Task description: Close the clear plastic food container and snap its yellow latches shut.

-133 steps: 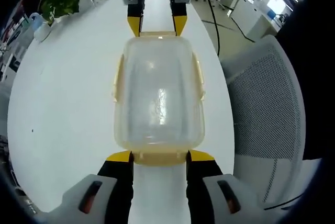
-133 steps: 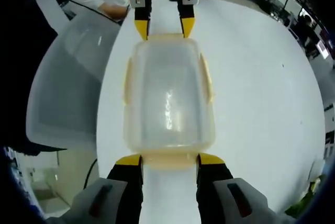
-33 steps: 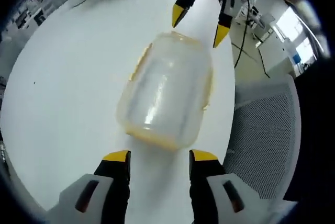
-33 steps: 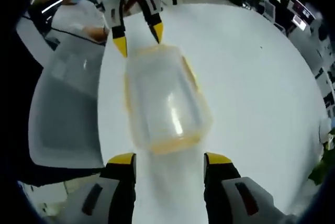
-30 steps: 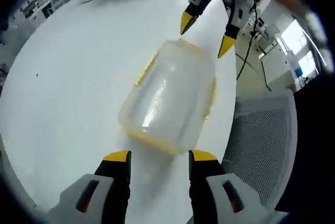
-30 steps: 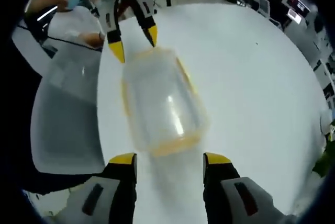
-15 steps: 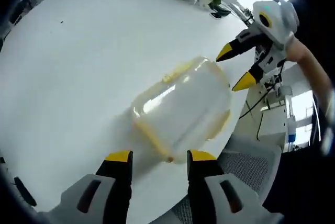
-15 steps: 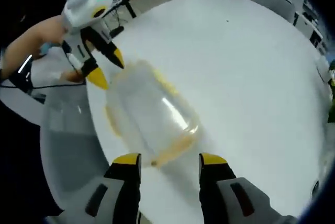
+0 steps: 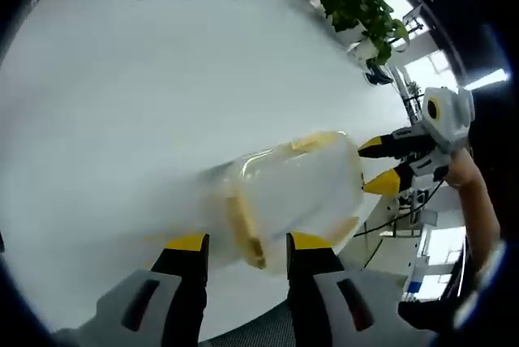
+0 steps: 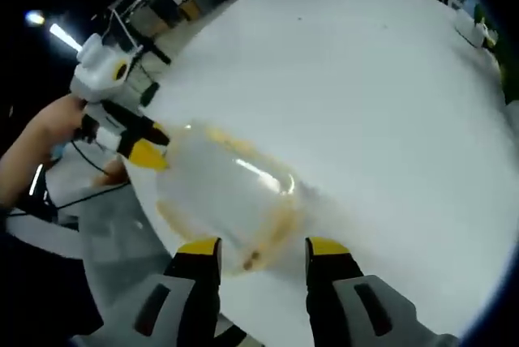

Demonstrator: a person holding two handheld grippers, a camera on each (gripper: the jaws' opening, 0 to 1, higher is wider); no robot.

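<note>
Bright, even light floods the white worktop (image 9: pixel 146 79), nearly washing it out in both views. Motion blur smears the clear container (image 10: pixel 223 193), with a glare streak along its lid. Ceiling strip lights glow in the right gripper view; fisheye bending warps the edges.

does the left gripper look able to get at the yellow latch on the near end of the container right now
Probably yes. The left gripper is open, and the yellow latch on the container sits just ahead between its jaws with nothing between. The right gripper is at the far end.
</note>
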